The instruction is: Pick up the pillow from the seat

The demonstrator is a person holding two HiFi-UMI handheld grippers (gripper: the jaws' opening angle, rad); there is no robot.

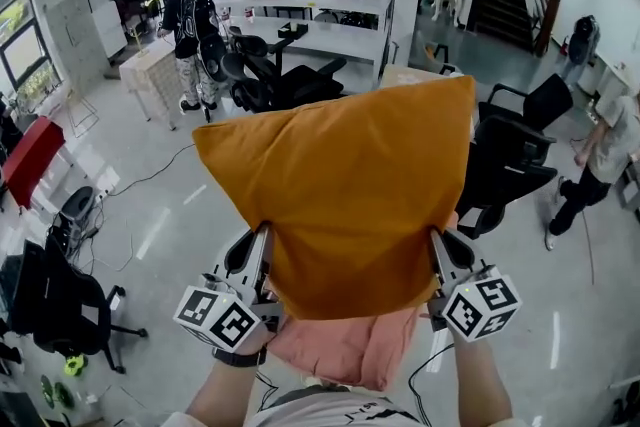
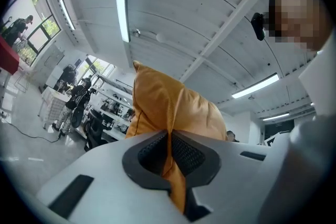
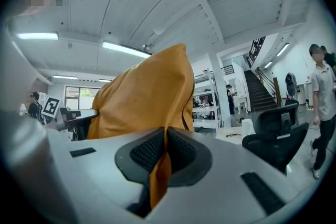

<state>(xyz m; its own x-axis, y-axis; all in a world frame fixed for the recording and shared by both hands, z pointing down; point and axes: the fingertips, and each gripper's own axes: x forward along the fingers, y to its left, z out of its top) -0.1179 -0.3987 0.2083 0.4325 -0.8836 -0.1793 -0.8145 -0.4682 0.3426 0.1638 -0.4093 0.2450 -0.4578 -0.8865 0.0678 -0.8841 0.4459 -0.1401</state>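
An orange pillow (image 1: 350,185) hangs in the air in front of me, held up by its two near corners. My left gripper (image 1: 266,233) is shut on the pillow's left edge, and the fabric (image 2: 170,113) is pinched between its black pads. On the other side my right gripper (image 1: 436,237) is shut on the right edge, with the cloth (image 3: 149,94) squeezed in its jaws. Both grippers point upward, toward the ceiling. No seat shows under the pillow.
Black office chairs stand behind the pillow (image 1: 285,80) and to the right (image 1: 520,150). One person stands at the far left (image 1: 190,30), another walks at the right (image 1: 600,165). White desks and shelves (image 1: 300,0) fill the back. Another black chair (image 1: 50,300) is at my left.
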